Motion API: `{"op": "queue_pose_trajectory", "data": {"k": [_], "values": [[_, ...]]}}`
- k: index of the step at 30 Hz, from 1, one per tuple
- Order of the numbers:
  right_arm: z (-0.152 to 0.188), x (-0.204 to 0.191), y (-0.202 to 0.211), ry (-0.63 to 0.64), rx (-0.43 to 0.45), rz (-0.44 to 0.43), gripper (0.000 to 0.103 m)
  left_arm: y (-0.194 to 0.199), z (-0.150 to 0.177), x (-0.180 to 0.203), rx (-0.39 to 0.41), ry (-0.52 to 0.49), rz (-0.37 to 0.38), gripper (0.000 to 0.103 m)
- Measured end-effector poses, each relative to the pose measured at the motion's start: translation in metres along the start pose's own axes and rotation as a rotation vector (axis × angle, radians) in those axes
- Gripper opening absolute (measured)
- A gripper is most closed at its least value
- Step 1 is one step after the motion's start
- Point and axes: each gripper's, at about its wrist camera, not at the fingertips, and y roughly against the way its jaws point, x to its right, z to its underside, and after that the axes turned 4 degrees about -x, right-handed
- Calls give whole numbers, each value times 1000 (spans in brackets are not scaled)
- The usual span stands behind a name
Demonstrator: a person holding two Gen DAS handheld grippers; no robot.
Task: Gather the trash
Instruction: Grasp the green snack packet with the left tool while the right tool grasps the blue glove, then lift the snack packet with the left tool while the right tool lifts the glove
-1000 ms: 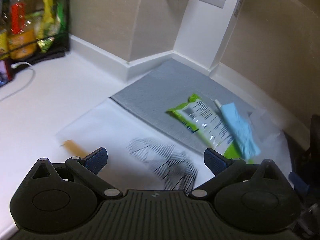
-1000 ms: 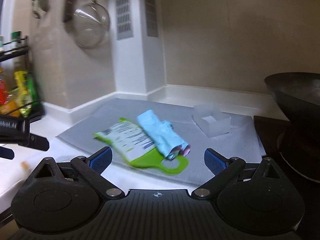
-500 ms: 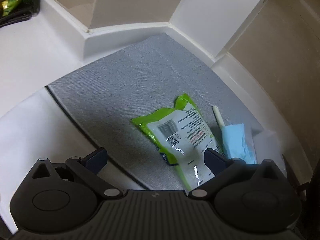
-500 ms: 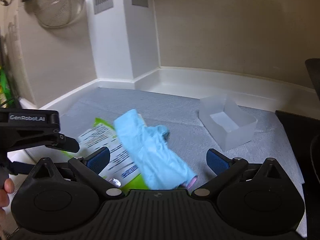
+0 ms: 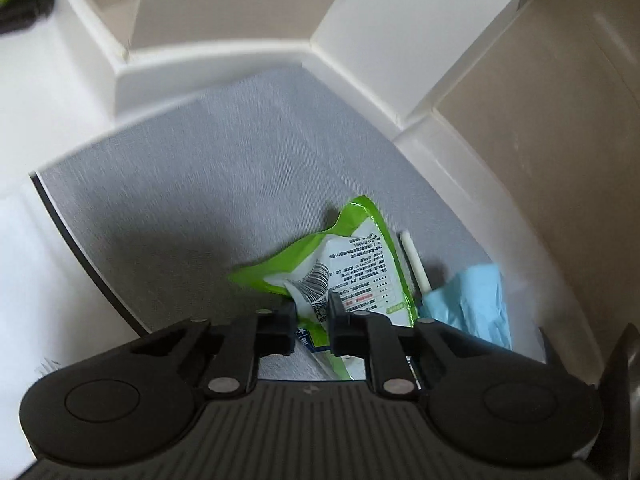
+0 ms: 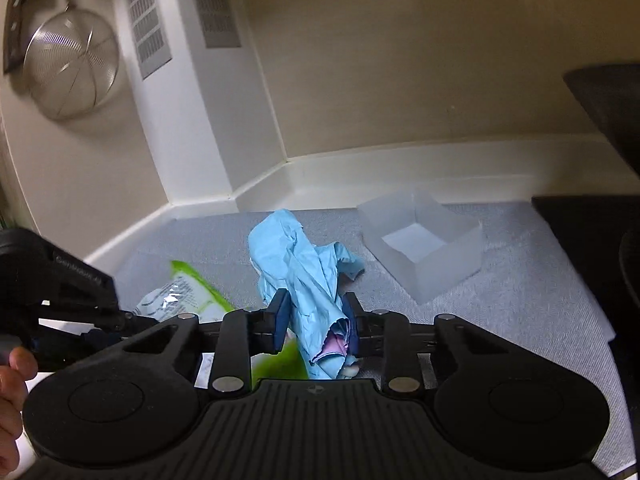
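Note:
A green and white snack wrapper lies on the grey mat. My left gripper is shut on its near edge, and the wrapper buckles upward. It also shows in the right wrist view, beside the left gripper's body. A crumpled light blue wrapper with a pink inside lies to the right of the green one. My right gripper is shut on its near end. The blue wrapper also shows in the left wrist view, with a white stick beside it.
A translucent plastic box stands open on the mat to the right. A dark stove edge is at the far right. A wire strainer hangs on the wall. White wall trim borders the mat.
Both grippers moved forward and down onto the trash and closed: the left on the green wrapper, the right on the blue wrapper. The green wrapper has buckled up.

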Motion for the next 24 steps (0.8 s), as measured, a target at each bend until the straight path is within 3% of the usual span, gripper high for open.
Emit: {"op": "queue_pose_trajectory", "data": {"k": [4,10,16,24], "values": [[-3,5,10,-39,62,-19,31,31,-1,-2,70,-29,-8,9],[-2,-1,37,-8,240,-71,29,89,4,-13,167,-76,-10,8],[0,-3,66,-46,239,-106,28,145,24,-29,227,-111,-14,9],[8,-21,131,60,318,-149,28,205,59,-47,277,-109,8,9]]}}
